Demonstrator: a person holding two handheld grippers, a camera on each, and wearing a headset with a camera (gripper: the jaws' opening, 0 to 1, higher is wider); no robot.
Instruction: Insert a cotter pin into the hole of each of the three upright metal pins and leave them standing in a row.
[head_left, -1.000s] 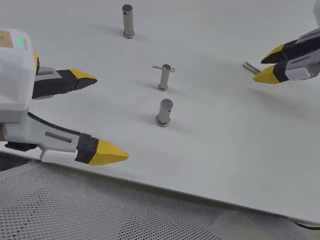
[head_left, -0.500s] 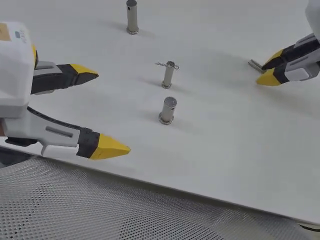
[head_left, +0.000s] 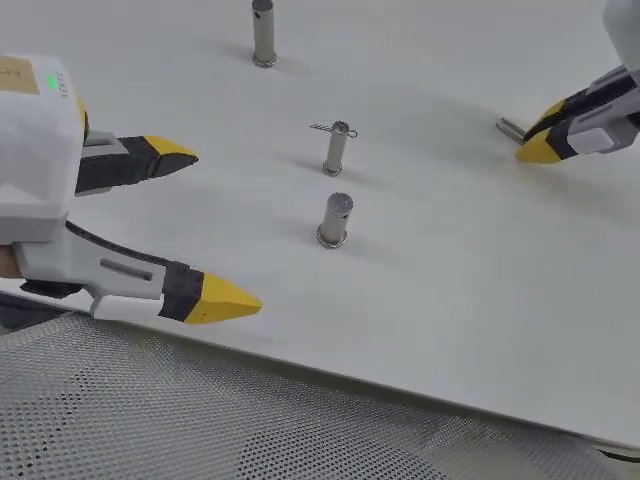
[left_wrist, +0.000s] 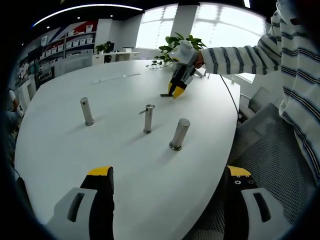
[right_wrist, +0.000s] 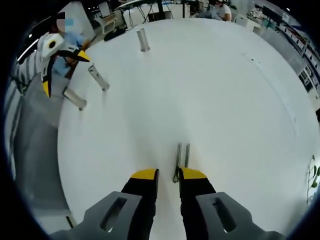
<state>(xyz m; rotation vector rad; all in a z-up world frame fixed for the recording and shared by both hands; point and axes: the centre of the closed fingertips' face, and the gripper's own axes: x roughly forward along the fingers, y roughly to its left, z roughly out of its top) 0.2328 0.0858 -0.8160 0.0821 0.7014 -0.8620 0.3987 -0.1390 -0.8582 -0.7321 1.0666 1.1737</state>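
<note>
A white table (head_left: 450, 300) is bordered at its near edge by grey mesh (head_left: 200, 420), and the left gripper (head_left: 205, 225) is held left of the pins with its jaws wide apart on nothing. Three metal pins (head_left: 263, 35) (head_left: 336, 152) (head_left: 334, 220) are stood upright in a near-to-far row, with one cotter pin (head_left: 330, 128) passed level through the top of the middle one, pointing left. Two loose cotter pins (right_wrist: 178, 159) (right_wrist: 187, 154) are laid flat side by side at the far right, in line with the right gripper (right_wrist: 168, 173), whose jaws are narrowly apart at their near ends, unclamped.
</note>
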